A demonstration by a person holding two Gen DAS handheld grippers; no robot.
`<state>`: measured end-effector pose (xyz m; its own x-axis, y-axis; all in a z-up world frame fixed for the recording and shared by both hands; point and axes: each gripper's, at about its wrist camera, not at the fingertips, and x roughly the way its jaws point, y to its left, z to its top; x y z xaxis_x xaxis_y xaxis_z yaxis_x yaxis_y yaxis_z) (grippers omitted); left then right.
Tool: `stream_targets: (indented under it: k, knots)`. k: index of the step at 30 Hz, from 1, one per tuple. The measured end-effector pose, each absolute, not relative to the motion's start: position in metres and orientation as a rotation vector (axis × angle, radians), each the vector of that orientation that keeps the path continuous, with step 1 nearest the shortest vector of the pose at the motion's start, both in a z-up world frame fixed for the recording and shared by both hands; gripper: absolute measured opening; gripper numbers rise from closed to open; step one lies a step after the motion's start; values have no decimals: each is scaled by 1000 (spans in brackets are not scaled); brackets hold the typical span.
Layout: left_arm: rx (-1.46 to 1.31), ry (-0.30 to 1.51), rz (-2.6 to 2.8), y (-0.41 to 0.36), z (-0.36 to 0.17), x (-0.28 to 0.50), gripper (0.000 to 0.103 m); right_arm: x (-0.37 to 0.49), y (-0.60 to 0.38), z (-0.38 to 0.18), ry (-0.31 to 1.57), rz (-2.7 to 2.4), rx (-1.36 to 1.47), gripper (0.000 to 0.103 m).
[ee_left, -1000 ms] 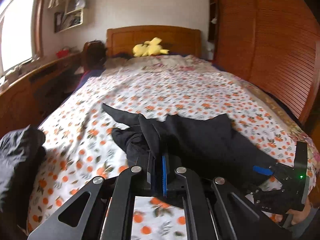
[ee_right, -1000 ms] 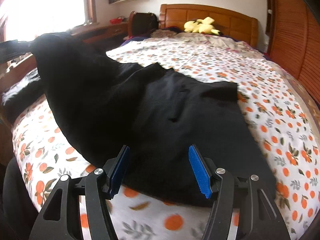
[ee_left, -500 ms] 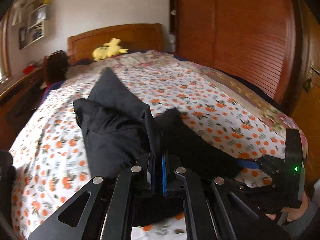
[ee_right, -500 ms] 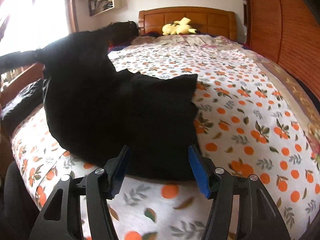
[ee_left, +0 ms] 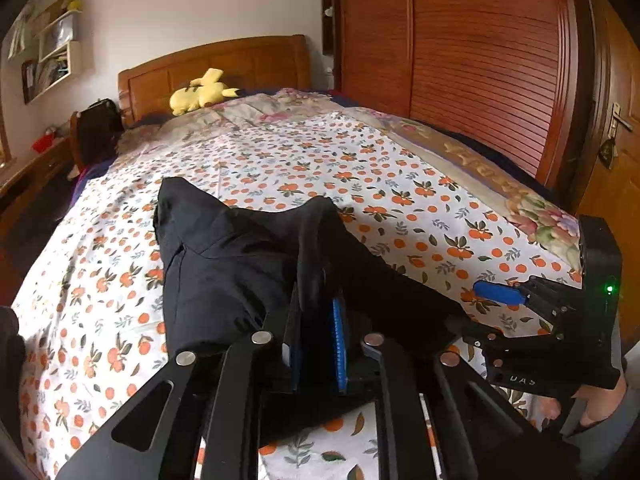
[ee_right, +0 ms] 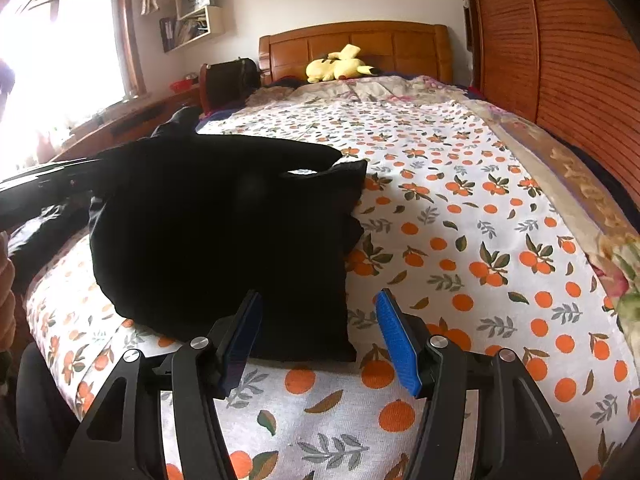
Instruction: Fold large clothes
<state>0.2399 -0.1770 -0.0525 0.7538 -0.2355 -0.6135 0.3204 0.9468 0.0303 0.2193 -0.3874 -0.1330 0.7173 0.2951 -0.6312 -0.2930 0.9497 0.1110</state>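
A black garment [ee_left: 224,264] lies folded lengthwise on the orange-print bedsheet [ee_left: 400,200]. One raised fold of it stands between the jaws of my left gripper [ee_left: 318,336]. Those jaws are opening, and the blue pad's face shows free of the cloth. In the right wrist view the same garment [ee_right: 224,232] is a dark heap. My right gripper [ee_right: 320,320] stands open just above its near right corner, pads clear of the cloth. In the left wrist view one of the right gripper's blue pads [ee_left: 498,293] shows at the right edge, with a hand below.
A yellow plush toy [ee_right: 338,66] lies by the wooden headboard [ee_right: 360,40]. A wooden slatted wardrobe [ee_left: 480,60] runs along the bed's right side. At the left are a window, a desk and a dark chair [ee_right: 226,80]. Bare sheet stretches right of the garment.
My left gripper carried a fold of the black garment rightward across the rest, then its jaws parted a little. The right gripper shifted right and stayed open. The garment now lies narrower.
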Motion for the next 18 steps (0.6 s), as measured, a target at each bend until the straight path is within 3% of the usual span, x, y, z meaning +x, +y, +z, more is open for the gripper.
stream_targets:
  k: [3,18]
  knots:
    - [111,610,-342,-168,-43,228,72,218,-385,-131,692,327,-5,57]
    - [60,514,-226,-74,-16,185,73,221,-361,-129,690,357,-34,57]
